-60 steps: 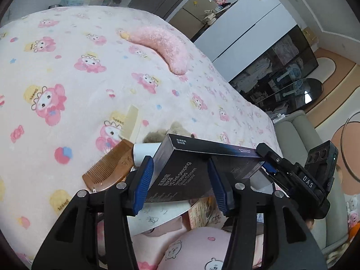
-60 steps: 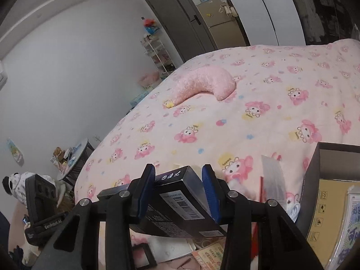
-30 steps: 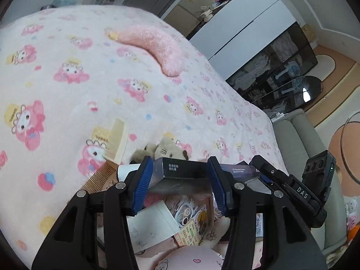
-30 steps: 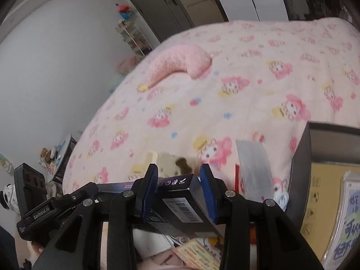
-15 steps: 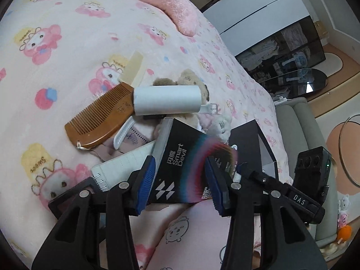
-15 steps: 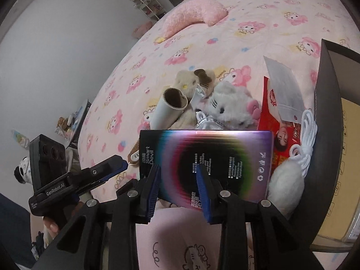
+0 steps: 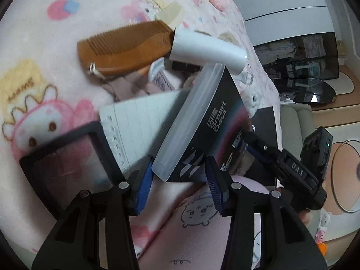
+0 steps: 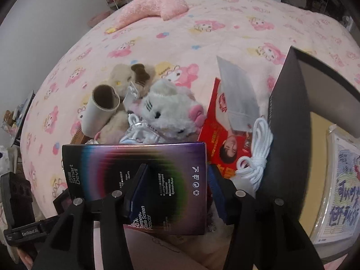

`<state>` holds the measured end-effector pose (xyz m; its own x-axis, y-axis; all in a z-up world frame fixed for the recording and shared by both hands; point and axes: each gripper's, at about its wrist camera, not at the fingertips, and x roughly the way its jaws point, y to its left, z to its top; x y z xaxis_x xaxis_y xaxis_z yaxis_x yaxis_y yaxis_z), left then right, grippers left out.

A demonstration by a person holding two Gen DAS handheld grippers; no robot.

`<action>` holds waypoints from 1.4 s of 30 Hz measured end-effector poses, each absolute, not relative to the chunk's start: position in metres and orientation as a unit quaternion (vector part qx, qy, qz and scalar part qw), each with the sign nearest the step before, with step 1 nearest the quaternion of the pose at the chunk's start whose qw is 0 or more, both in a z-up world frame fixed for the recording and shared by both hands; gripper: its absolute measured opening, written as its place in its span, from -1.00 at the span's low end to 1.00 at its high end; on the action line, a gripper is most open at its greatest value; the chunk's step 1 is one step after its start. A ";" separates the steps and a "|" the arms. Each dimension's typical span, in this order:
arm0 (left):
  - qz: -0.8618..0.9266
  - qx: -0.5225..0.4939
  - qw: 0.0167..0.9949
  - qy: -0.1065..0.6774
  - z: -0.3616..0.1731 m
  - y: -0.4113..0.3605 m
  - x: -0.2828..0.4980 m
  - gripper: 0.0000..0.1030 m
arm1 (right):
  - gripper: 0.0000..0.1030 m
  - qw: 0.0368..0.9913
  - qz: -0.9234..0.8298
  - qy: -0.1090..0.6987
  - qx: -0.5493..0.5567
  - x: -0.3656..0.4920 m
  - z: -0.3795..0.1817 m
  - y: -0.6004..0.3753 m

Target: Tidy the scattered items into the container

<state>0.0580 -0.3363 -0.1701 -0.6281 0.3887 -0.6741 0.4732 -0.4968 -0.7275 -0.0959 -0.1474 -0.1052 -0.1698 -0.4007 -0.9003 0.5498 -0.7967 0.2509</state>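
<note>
Pink cartoon-print bedding (image 8: 225, 45) covers the bed on which all items lie; a pink crescent pillow (image 8: 155, 9) is seen at its far end. The dark screen-protector box (image 8: 139, 184) is taken as the landmark. It lies flat on the clutter, and one end of it is seen between the blue pads of the left gripper (image 7: 180, 183); whether those pads press on it cannot be told. The jaws of the right gripper (image 8: 173, 193) are opening: one finger (image 8: 135, 186) lies over the box face, the other stands just clear of its edge, so the box is not clamped. Beyond the box a white plush cat (image 8: 168, 110), a beige plush (image 8: 126, 78) and a cardboard-cored roll (image 8: 101, 110) are piled. A red leaflet (image 8: 220, 135) and a coiled white cord (image 8: 258, 155) lie just beside the box, between it and the dark container (image 8: 290, 135), whose wall stands close by. In the left wrist view a wooden comb (image 7: 126, 47) is seen beyond the box, and a lined notepad (image 7: 144, 121) lies partly beneath it.
</note>
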 end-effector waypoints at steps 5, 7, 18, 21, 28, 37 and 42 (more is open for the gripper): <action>-0.790 0.371 0.052 0.486 -0.137 -0.371 0.045 -0.10 | 0.01 0.347 -0.731 0.052 0.585 -0.095 -0.099 -0.141; -0.791 0.358 0.056 0.494 -0.138 -0.384 0.036 -0.11 | 0.01 0.374 -0.696 0.048 0.611 -0.094 -0.101 -0.142; -0.777 0.395 0.096 0.481 -0.150 -0.362 0.049 -0.09 | 0.01 0.388 -0.781 0.143 0.468 -0.088 -0.070 -0.160; -0.770 0.410 0.083 0.481 -0.163 -0.353 0.045 -0.06 | 0.00 0.404 -0.766 0.151 0.477 -0.098 -0.085 -0.177; -0.790 0.378 0.076 0.477 -0.144 -0.380 0.012 -0.05 | 0.01 0.427 -0.732 0.161 0.506 -0.103 -0.092 -0.193; -0.749 0.410 0.085 0.514 -0.166 -0.362 0.050 -0.11 | 0.01 0.448 -0.709 0.203 0.505 -0.100 -0.095 -0.196; -0.772 0.397 0.069 0.491 -0.158 -0.349 0.030 -0.12 | 0.04 0.465 -0.689 0.200 0.519 -0.099 -0.101 -0.201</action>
